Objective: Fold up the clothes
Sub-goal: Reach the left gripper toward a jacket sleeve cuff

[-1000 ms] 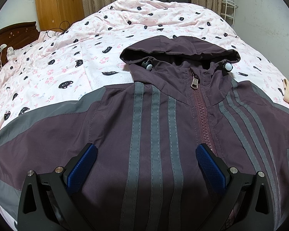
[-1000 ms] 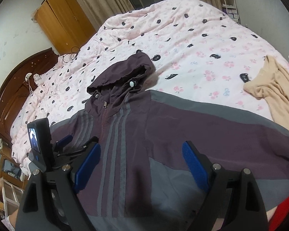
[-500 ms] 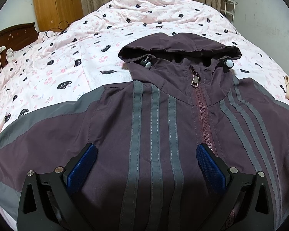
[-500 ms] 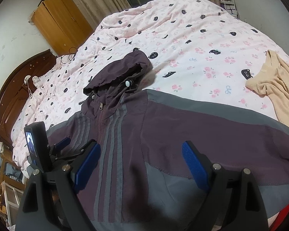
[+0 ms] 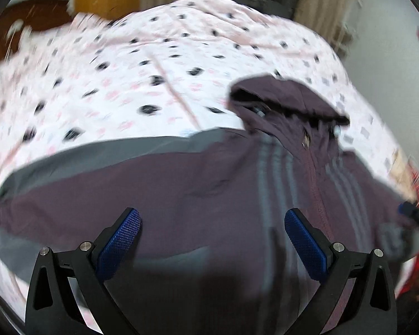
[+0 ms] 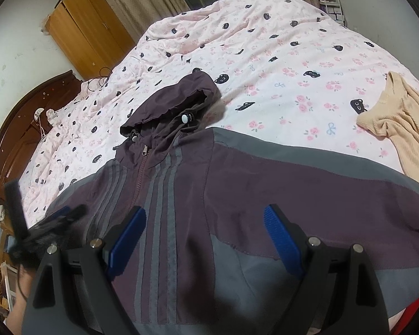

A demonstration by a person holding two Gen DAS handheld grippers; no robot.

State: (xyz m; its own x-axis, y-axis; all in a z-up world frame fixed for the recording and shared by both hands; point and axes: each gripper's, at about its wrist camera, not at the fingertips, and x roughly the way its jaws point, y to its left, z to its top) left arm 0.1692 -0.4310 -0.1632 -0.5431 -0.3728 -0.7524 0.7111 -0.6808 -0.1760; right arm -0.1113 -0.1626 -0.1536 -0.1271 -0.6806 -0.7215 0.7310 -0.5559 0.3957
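Moved: left gripper point(image 5: 212, 231) has swung leftward — its view blurred, now over a sleeve.
Jacket: purple hooded windbreaker with grey stripes point(image 6: 198, 195), flat on the pink patterned bed point(image 6: 279, 47).
Fingers: both grippers' apart — right gripper point(image 6: 205, 231) holding nothing.

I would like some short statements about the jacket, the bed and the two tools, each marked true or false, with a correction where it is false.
1. The jacket lies front side up on the bed cover. True.
2. The left tool is shut on a sleeve. False: it is open and holds nothing.
3. The right tool is open above the jacket. True.
4. The jacket's zipper is open all the way. False: it is closed up to the collar.
5. A beige garment lies on the bed beside the jacket's sleeve. True.
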